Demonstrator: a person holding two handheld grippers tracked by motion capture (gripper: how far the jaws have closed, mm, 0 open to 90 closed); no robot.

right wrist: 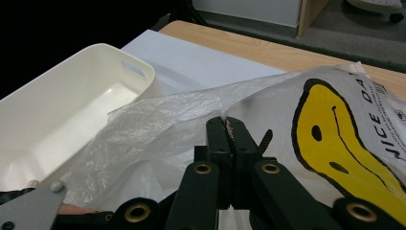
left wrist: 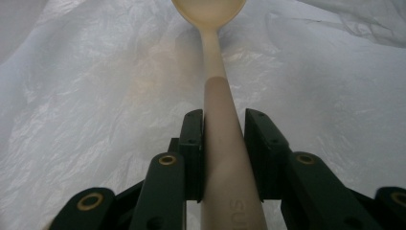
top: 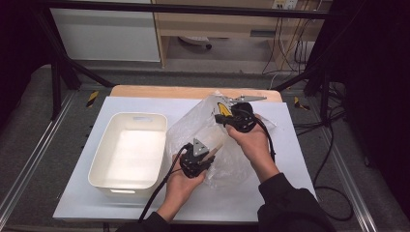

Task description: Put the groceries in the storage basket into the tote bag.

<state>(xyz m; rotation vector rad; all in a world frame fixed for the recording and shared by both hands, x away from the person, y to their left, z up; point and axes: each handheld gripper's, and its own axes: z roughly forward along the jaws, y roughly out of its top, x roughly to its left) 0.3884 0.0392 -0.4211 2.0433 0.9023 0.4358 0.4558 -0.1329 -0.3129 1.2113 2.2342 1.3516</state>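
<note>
High view first: a white tub (top: 126,151) sits on the pale mat (top: 87,193), and everything else is placed off it. Just right of the tub's right wall lies a crumpled clear plastic bag (top: 193,126), touching or very nearly touching that wall — hard to call from up here. Over the bag's near end, right of the tub's near corner, the left gripper (top: 211,155) points away from the tub with a beige spoon (top: 216,148) in its jaws. Farther back, beyond the tub's far right corner, the right gripper (top: 223,119) is at the bag's raised far edge.

Left gripper view now: the jaws are clamped on the spoon's (left wrist: 216,96) thick handle, one pad on each side, the bowl pointing straight ahead. The bag's (left wrist: 95,120) wrinkled film lies beneath and around it; whether the bowl is inside the bag or simply above it, I cannot tell.

Right gripper view: the two jaws stand pressed together, and the thin film of the bag (right wrist: 158,139) appears to be pinched between them, lifted above the mat. A yellow smiley face (right wrist: 335,139) is printed on the bag to the right of the jaws. The tub (right wrist: 67,115) lies beyond to the left, with a handle slot in its end wall.
</note>
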